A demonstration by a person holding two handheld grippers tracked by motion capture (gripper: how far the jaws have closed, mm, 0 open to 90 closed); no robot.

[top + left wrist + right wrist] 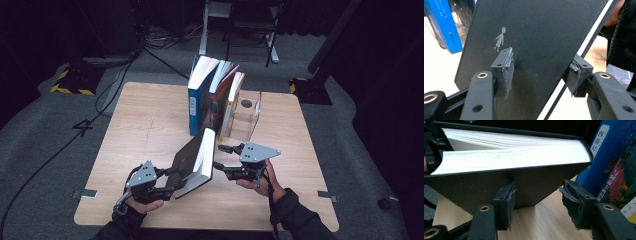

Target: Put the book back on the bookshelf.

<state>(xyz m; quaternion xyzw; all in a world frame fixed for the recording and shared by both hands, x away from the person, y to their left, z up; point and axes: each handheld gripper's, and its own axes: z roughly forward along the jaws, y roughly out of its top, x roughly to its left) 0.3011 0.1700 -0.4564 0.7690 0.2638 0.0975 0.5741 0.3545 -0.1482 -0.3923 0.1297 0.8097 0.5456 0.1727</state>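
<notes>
While the black book (195, 162) stands tilted on the near middle of the worktop (140, 125), the left hand-held gripper (167, 179) clasps it across its thickness, one pad on the cover and one on the far side. To its right, the right hand-held gripper (218, 156) hangs released, jaws apart just beside the page edges. Other books (212, 95) stand behind it.

black book cover (544, 32): matt, faintly scuffed board, small silvery figure printed on it
book pages (509, 157): white paper, edges finely lined
table (145, 125): pale wood grain, smooth, low sheen
blue book (196, 102): glossy printed cover
clear bookend (248, 117): transparent plastic, shiny
left gripper (541, 75): matt black plastic, brass-look rivets, frayed rubbery pads
floor (45, 130): grey carpet, rough
</notes>
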